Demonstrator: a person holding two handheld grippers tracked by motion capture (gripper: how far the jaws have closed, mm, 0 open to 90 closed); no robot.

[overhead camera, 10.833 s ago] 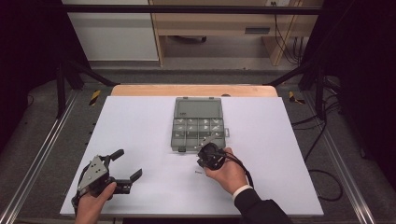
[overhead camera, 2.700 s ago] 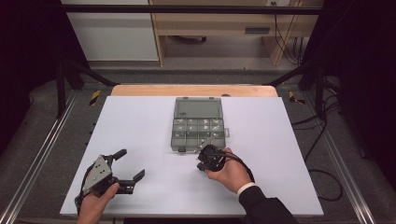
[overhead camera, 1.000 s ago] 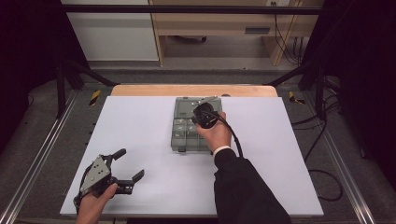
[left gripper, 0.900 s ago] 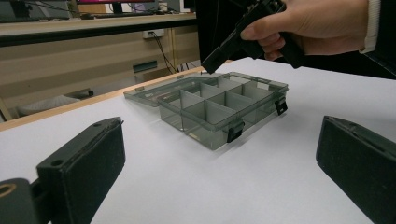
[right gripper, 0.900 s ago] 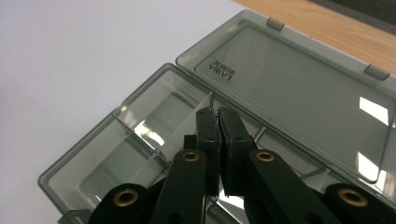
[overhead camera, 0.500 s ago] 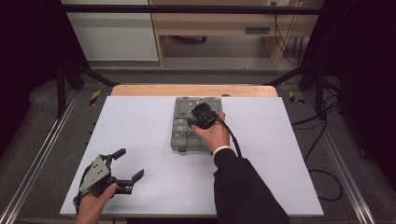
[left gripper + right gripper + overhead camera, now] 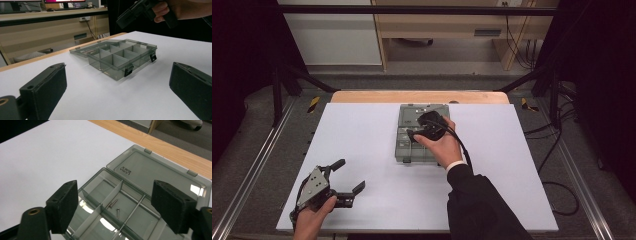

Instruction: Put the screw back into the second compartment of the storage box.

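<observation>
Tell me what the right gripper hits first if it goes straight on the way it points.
Probably the open organizer box: the right gripper, jaws wide apart, looks down into a compartment holding small screws. Exact depth is unclear.

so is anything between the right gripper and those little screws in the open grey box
Nothing visible. The right gripper hangs open above the clear grey plastic compartment box, whose lid lies folded back, and the small metal screws lie uncovered in one compartment.

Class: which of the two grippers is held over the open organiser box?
The right gripper, jaws open above the organiser box; the left gripper sits apart near the table's front.
</observation>
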